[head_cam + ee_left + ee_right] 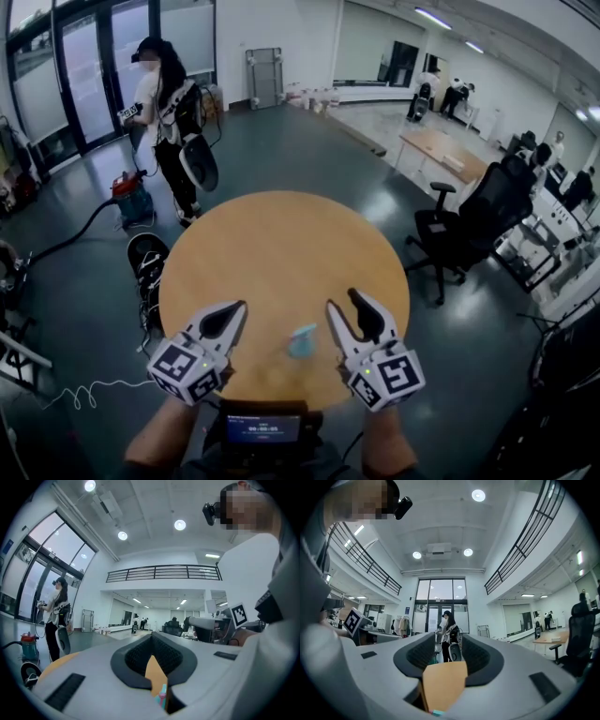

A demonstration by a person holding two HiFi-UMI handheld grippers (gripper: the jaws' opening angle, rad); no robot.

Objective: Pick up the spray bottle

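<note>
A small pale-blue spray bottle (pixel 302 341) sits on the round wooden table (pixel 281 253), near its front edge. It lies between my two grippers and touches neither. My left gripper (pixel 230 311) is just left of it, open and empty. Just right of it, my right gripper (pixel 345 302) is also open and holds nothing. In the left gripper view a blue and pink sliver of the bottle (pixel 162 698) peeks out low between the jaws. Only a blue edge of the bottle (pixel 437 712) reaches the bottom of the right gripper view.
A black office chair (pixel 469 230) stands to the table's right. A person (pixel 164 117) with a red vacuum (pixel 131 199) is at the back left, and a cable runs across the floor. A handheld screen (pixel 262 428) sits at my waist.
</note>
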